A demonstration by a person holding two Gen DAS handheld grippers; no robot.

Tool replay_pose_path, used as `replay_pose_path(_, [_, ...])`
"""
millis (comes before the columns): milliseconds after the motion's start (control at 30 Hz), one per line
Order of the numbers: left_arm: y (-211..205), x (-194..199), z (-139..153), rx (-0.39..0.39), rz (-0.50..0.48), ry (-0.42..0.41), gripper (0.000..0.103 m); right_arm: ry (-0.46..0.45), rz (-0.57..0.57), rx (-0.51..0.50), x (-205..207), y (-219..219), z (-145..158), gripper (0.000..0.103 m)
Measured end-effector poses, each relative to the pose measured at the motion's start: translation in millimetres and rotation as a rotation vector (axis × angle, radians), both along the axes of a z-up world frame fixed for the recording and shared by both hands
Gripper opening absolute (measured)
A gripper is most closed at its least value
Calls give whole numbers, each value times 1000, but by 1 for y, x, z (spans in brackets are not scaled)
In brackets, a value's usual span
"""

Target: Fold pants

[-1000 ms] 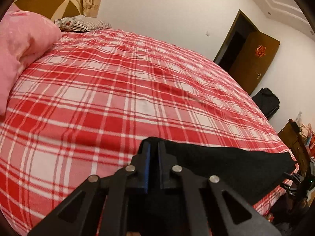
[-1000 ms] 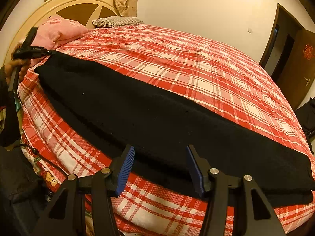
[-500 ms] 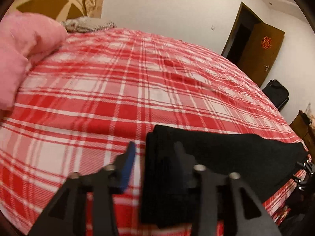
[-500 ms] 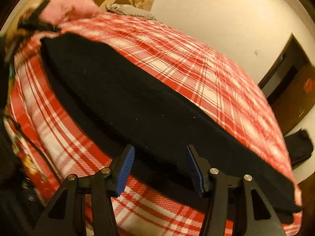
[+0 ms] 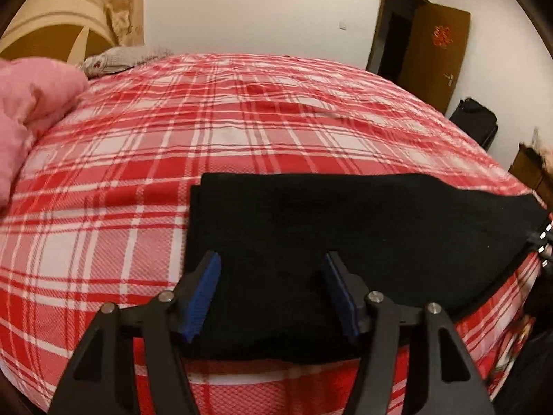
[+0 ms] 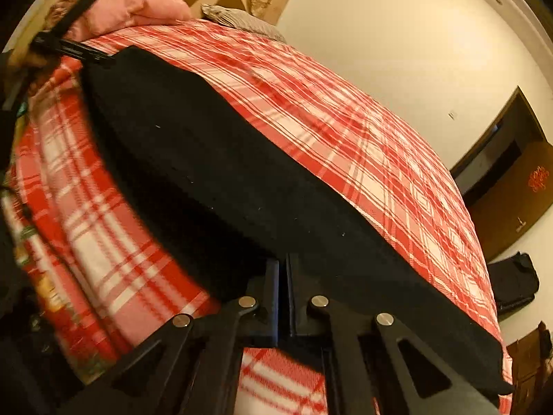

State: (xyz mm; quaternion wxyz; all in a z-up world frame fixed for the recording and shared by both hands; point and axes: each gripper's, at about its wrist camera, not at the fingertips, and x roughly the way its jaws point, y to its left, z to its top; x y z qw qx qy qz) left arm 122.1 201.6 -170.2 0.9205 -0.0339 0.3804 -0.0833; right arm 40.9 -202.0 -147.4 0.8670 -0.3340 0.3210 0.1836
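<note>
The black pants [image 5: 345, 235] lie folded lengthwise along the near edge of the bed with the red plaid cover [image 5: 242, 121]. My left gripper [image 5: 271, 276] is open, its blue pads on either side of the pants' left end, holding nothing. My right gripper [image 6: 283, 269] is shut on the near long edge of the pants [image 6: 224, 173]. The left gripper also shows in the right wrist view [image 6: 69, 46] at the pants' far end. The right gripper [image 5: 544, 238] shows at the right edge of the left wrist view.
A pink pillow [image 5: 31, 110] and a striped pillow [image 5: 117, 60] lie at the head of the bed by the headboard [image 5: 52, 27]. A brown door [image 5: 439, 55] stands open at the far wall, with a black bag [image 5: 477, 121] on the floor beside it.
My left gripper opened and let go of the pants' end, then drew back a little. My right gripper, open before, moved in and shut on the pants' near edge.
</note>
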Motion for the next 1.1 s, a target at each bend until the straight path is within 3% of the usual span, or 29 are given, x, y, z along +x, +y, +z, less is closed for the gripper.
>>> replay_pose_path(200, [2, -10, 0, 13, -28, 0, 64, 72, -25, -25, 11, -4, -34, 3])
replay_pose_path(367, [-2, -23, 4, 6, -31, 15, 64, 80, -11, -26, 7, -4, -31, 4])
replay_pose_path(500, [-18, -32, 21, 14, -58, -28, 64, 93, -7, -22, 3, -6, -32, 4])
replay_pose_path(667, [-69, -30, 45, -19, -173, -80, 65, 95, -32, 23, 4, -11, -23, 4])
replay_pose_path(767, [-116, -28, 50, -13, -293, -82, 65, 81, -64, 34, -2, -23, -13, 4])
replay_pose_path(867, [-165, -29, 48, 14, -434, -66, 67, 109, -124, 119, -2, -53, -2, 5])
replay_pose_path(933, [-197, -29, 41, 38, -515, -45, 67, 125, -198, 204, 0, -85, 8, 13])
replay_pose_path(1000, [-224, -29, 33, 45, -580, -16, 67, 140, -267, 305, 1, -116, 17, 51])
replay_pose_path(1033, [-231, -29, 31, 45, -599, -5, 67, 139, -297, 354, 0, -131, 21, 57])
replay_pose_path(1100, [-251, -28, 26, 51, -648, 25, 64, 124, -367, 454, 2, -163, 29, 57])
